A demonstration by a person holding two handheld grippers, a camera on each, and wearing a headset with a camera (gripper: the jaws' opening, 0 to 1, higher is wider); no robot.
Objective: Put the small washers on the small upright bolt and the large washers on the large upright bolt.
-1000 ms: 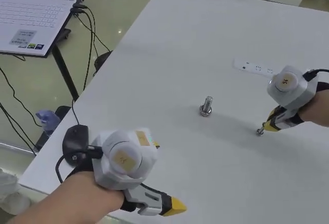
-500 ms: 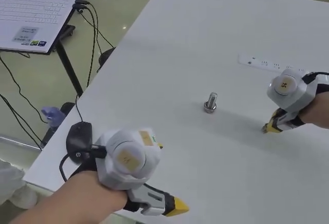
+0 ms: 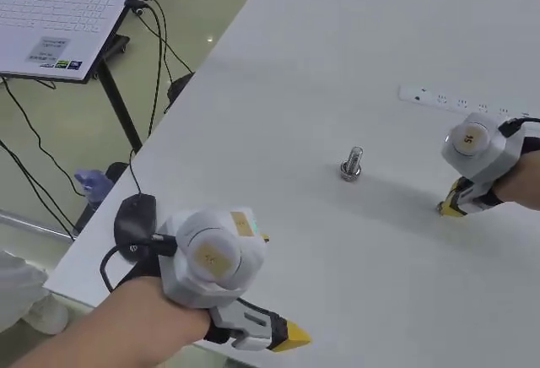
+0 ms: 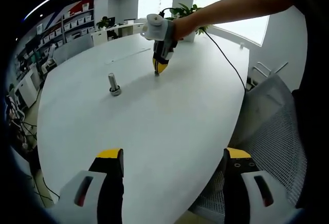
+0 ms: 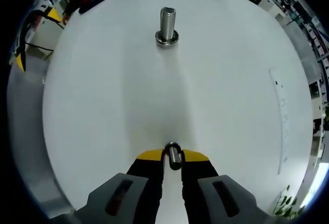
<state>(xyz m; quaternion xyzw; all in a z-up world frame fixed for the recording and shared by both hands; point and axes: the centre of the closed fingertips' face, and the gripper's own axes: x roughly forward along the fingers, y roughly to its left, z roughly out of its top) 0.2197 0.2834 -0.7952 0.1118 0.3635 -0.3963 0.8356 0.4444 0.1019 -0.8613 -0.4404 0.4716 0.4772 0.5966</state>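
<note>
A large steel bolt [image 3: 352, 165] stands upright in the middle of the white table [image 3: 337, 56]; in the right gripper view this large bolt [image 5: 167, 26] shows a wider ring at its foot. My right gripper [image 5: 173, 157] is shut on a small bolt [image 5: 173, 155], held at its tips just above or on the tabletop. In the head view the right gripper [image 3: 447, 208] sits to the right of the large bolt, tips down. My left gripper [image 4: 172, 165] is open with nothing between its jaws. It hovers over the near table edge, where the left gripper [image 3: 287, 337] points right.
A white power strip [image 3: 460, 102] lies on the table beyond the right gripper. Off the table's left edge are a laptop [image 3: 59, 13] on a stand, cables and a black mouse [image 3: 133, 223]. A mesh chair [image 4: 267, 126] stands beside the table.
The head camera has shifted, sliding the scene right and up. The small bolt that showed under the right gripper's tip is now hidden behind it. The left gripper has kept its place.
</note>
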